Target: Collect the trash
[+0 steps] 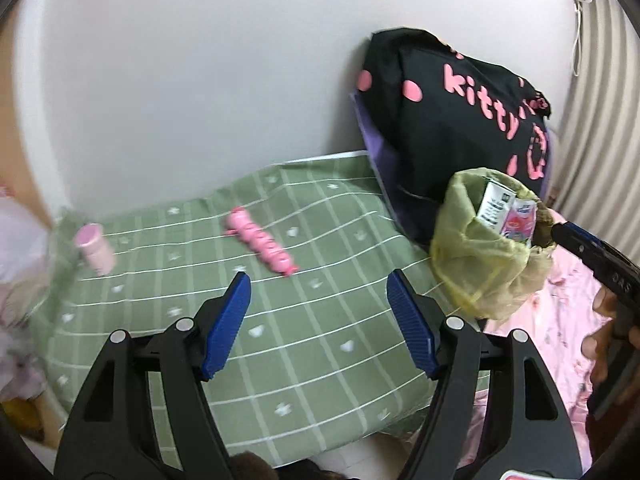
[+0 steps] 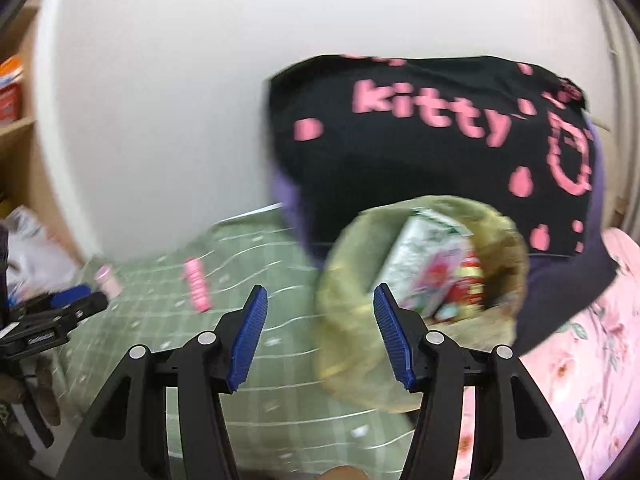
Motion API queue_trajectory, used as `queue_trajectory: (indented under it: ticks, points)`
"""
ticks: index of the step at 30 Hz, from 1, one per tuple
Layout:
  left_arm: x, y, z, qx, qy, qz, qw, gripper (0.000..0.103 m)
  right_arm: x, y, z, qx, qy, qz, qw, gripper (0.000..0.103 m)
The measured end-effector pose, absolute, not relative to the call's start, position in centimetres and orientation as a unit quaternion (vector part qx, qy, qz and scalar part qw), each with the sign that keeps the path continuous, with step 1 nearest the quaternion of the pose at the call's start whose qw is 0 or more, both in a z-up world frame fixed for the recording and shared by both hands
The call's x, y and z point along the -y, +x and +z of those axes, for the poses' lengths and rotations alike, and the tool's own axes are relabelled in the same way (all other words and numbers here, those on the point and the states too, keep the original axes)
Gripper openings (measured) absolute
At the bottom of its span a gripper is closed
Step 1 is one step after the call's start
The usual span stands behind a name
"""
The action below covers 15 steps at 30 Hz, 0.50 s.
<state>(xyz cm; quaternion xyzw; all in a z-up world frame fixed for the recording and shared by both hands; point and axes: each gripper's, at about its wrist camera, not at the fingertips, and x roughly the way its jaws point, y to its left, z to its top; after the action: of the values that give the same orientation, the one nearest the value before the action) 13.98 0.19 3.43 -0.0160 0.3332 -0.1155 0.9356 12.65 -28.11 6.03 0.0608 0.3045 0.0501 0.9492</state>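
A yellow-green trash bag [image 1: 476, 248] stands open on the bed with cartons [image 1: 508, 216] inside; it also shows in the right wrist view [image 2: 360, 360]. A pink wrapper strip [image 1: 260, 242] and a pink bottle [image 1: 95, 249] lie on the green checked blanket [image 1: 280, 360]. My left gripper [image 1: 318, 288] is open and empty, above the blanket just short of the strip. My right gripper [image 2: 318, 304] is open and empty, its right finger at the bag's rim. The strip [image 2: 196, 284] and bottle [image 2: 108, 280] show blurred in the right view.
A black "kitty" bag [image 1: 452, 120] leans on the white wall behind the trash bag. A pink floral sheet [image 2: 580, 380] lies to the right. A wooden shelf [image 2: 16, 128] stands at far left.
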Motion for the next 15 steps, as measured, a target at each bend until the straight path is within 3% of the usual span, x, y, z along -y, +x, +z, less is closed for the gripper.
queue_trajectory:
  ticks: [15]
  points:
    - [-1.0, 8.2, 5.1, -0.303, -0.001, -0.007, 0.953, 0.067, 21.0, 10.3, 4.4, -0.322, 0.032, 0.115, 0.939, 0.052]
